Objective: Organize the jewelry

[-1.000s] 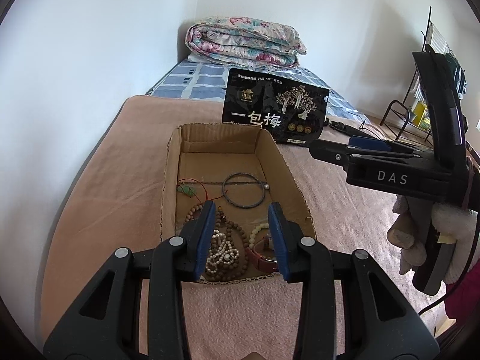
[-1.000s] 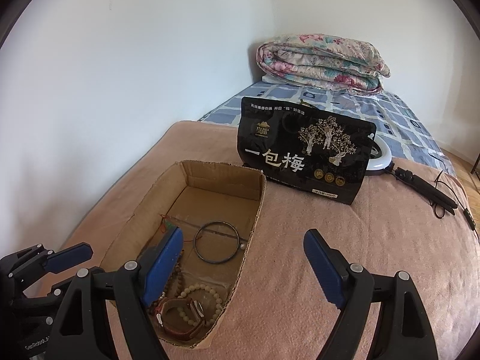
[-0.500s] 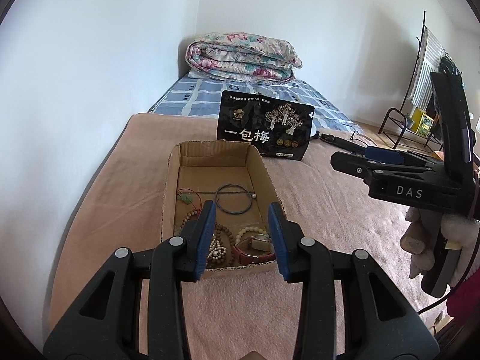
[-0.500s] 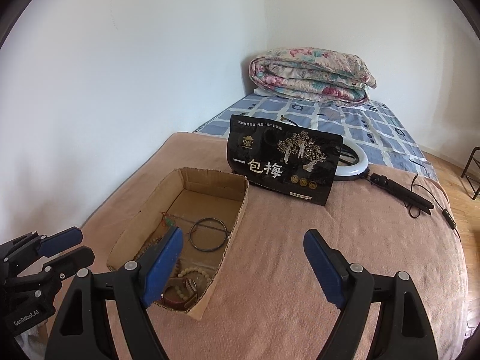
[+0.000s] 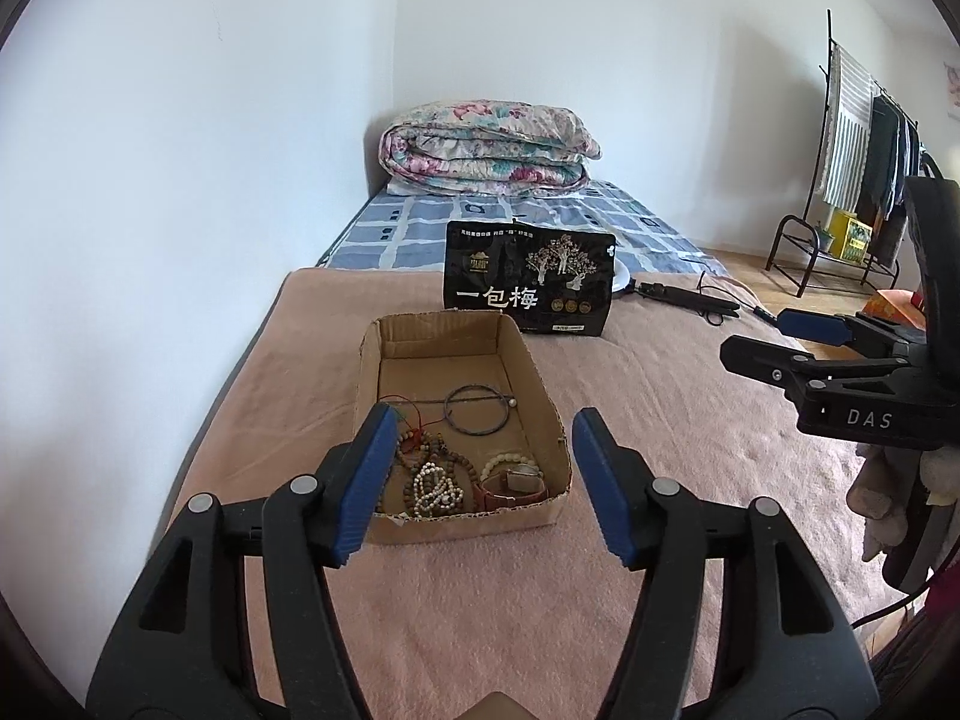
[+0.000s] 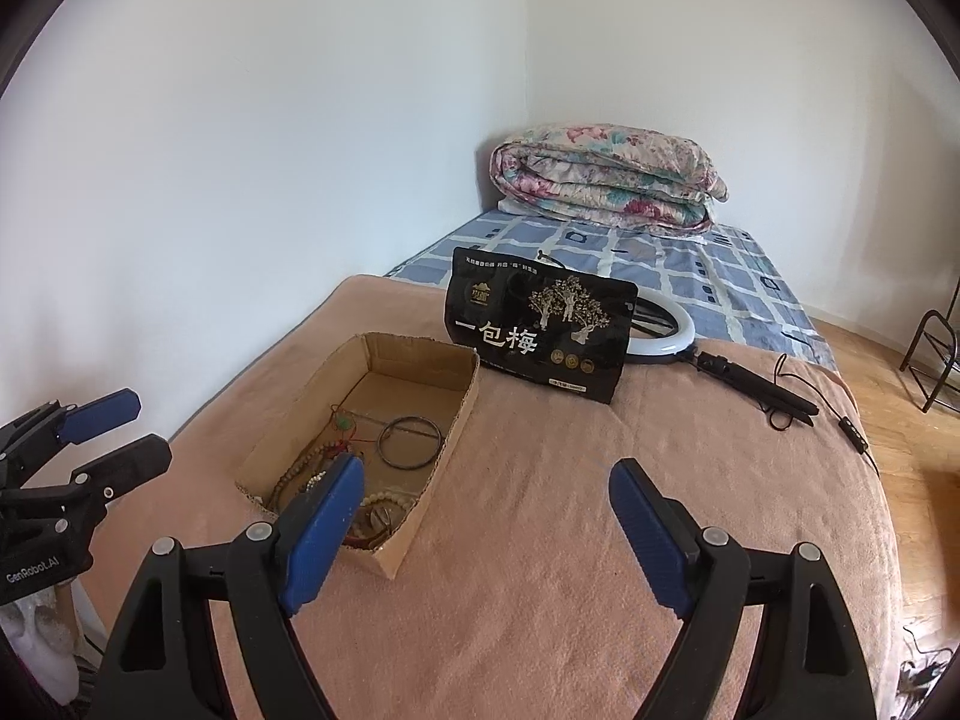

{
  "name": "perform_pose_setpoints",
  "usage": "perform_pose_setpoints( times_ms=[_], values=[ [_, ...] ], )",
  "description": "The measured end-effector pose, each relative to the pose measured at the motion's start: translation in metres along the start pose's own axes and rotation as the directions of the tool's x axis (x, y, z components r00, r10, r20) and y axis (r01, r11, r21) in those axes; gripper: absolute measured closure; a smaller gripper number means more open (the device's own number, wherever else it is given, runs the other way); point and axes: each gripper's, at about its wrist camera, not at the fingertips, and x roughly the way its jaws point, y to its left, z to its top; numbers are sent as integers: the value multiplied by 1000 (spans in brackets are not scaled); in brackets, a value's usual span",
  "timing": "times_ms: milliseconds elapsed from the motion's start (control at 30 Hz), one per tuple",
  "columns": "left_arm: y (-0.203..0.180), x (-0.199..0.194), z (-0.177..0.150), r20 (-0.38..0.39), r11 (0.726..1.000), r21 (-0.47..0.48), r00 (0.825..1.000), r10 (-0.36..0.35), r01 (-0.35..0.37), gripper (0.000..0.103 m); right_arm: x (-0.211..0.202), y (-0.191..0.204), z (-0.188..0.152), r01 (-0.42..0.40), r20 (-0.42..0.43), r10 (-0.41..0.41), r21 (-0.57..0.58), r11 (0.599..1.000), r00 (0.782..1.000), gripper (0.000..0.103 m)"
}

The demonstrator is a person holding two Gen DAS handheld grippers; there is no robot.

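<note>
left wrist view: left gripper (image 5: 477, 483), jaws just opened and now spread with nothing between them, hangs above the near end of a cardboard box (image 5: 543, 399) holding beaded bracelets (image 5: 432, 480), a dark bangle (image 5: 478, 417) and a watch (image 5: 515, 483) on a pink blanket (image 5: 660, 420). right wrist view: right gripper (image 6: 489, 531), spread wide and empty, sits beside the box; a black pouch (image 6: 540, 330) stands behind.

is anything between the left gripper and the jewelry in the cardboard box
Nothing visible. The left gripper hangs in front of the cardboard box, jaws just opened and empty, with only bare blanket and the box's low front wall before the bead strands. The box has no lid.
</note>
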Motion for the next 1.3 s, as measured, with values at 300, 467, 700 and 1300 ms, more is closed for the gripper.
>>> perform_pose_setpoints(
  times_ms=[300, 467, 700, 1300],
  values=[
    [-11, -11, -1, 30, 1000, 25, 1000, 1, -1, 18, -24, -16, -21, 44, 23, -45, 38, 998, 999, 6],
    [-14, -13, 2, 40, 1000, 19, 999, 10, -11, 16, -29, -22, -23, 83, 40, -85, 42, 996, 996, 0],
    [-19, -18, 3, 61, 999, 24, 997, 42, -43, 4, -28, -24, -22, 93, 37, -94, 34, 995, 995, 0],
    [-20, -14, 2, -7, 998, -13, 998, 67, -67, 0, -27, -27, -24, 105, 44, -107, 40, 994, 993, 0]
  ],
)
